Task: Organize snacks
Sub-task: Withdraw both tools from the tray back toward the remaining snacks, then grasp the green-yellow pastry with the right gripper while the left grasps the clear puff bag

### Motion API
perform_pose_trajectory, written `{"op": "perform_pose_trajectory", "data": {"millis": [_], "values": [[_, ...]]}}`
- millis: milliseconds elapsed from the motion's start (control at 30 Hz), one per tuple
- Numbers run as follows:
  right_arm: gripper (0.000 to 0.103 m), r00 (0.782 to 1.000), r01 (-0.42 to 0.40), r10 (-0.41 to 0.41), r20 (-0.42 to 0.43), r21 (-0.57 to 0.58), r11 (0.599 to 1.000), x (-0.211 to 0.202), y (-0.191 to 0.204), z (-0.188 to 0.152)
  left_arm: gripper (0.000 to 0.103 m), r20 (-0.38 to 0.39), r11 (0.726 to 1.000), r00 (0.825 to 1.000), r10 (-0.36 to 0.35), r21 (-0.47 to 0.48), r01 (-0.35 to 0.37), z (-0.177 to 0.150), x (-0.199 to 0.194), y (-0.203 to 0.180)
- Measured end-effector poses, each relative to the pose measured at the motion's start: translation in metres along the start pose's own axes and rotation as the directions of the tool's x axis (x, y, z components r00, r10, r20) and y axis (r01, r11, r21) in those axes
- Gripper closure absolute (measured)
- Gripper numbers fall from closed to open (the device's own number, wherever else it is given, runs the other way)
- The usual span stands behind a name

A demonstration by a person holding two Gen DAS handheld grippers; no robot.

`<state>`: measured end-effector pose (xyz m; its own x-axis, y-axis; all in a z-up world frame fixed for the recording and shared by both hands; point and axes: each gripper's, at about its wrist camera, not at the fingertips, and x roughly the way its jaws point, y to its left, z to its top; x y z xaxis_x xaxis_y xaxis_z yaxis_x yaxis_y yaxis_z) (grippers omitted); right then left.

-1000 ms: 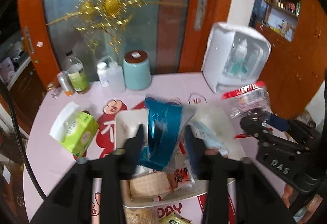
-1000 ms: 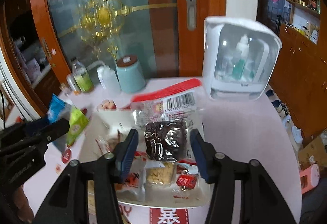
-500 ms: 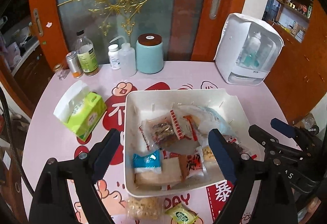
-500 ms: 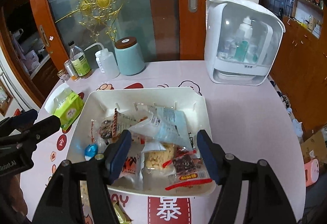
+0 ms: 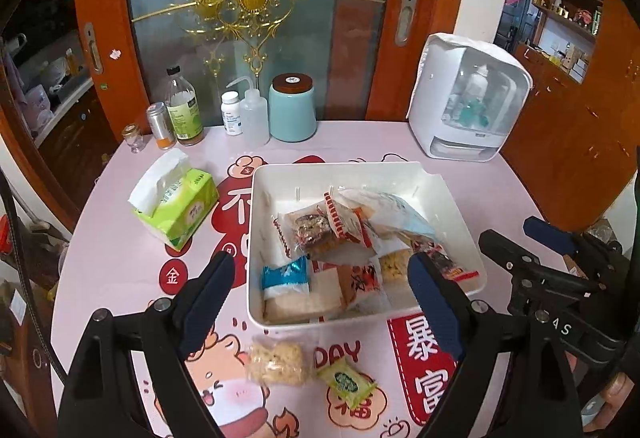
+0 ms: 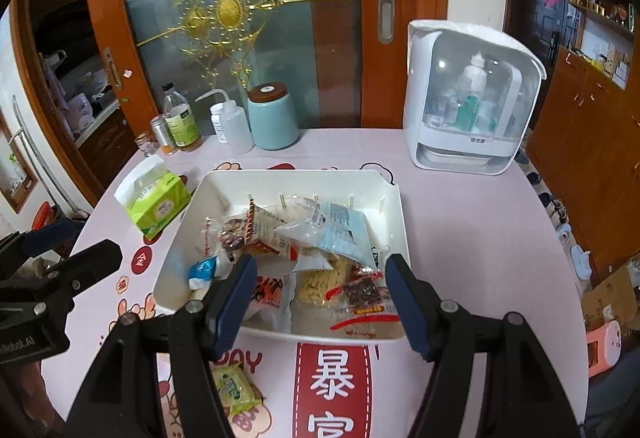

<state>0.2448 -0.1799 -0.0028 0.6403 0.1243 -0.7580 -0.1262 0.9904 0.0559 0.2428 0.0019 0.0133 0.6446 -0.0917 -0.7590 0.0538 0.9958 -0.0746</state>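
Note:
A white bin (image 5: 340,171) (image 6: 396,214) sits mid-table and holds several snack packets, among them a blue-and-white packet (image 5: 286,274) and a red-printed packet with a dark snack (image 6: 362,294). A puffed-rice snack (image 5: 276,358) and a green candy packet (image 5: 347,382) (image 6: 234,388) lie on the table in front of the bin. My left gripper (image 5: 320,298) is open and empty, above the bin's near edge. My right gripper (image 6: 320,294) is open and empty, over the bin's near right part.
A green tissue pack (image 5: 176,204) lies left of the bin. Bottles and a teal canister (image 5: 292,108) stand at the back edge. A white storage box with a clear door (image 5: 468,102) stands at the back right. The round table has a pink printed cloth.
Both grippers opened and let go of their packets, which now lie in the bin. Both grippers drew back and up from the bin.

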Motion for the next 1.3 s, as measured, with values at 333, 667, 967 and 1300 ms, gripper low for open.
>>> {"op": "perform_pose_trajectory", "data": {"millis": [333, 667, 967, 1300], "values": [[0.036, 0.999, -0.03, 0.031, 0.023, -0.043, 0.999, -0.032, 0.012, -0.023, 0.016, 0.02, 1.0, 1.0, 0.022, 0.001, -0.022, -0.033, -0.044, -0.001], [0.036, 0.996, -0.087, 0.089, 0.012, -0.13, 0.988, -0.03, 0.032, -0.06, 0.016, -0.023, 0.996, 0.997, 0.074, -0.047, -0.075, -0.07, -0.046, 0.028], [0.036, 0.977, -0.192, 0.172, -0.129, -0.167, 0.967, 0.018, 0.05, -0.101, 0.016, -0.157, 0.995, 0.986, 0.056, -0.077, -0.068, -0.117, 0.005, 0.057], [0.036, 0.942, -0.239, 0.166, -0.293, -0.237, 0.942, 0.084, 0.089, -0.152, 0.016, -0.275, 0.999, 0.961, 0.024, -0.033, -0.034, -0.147, 0.062, 0.07]]}}
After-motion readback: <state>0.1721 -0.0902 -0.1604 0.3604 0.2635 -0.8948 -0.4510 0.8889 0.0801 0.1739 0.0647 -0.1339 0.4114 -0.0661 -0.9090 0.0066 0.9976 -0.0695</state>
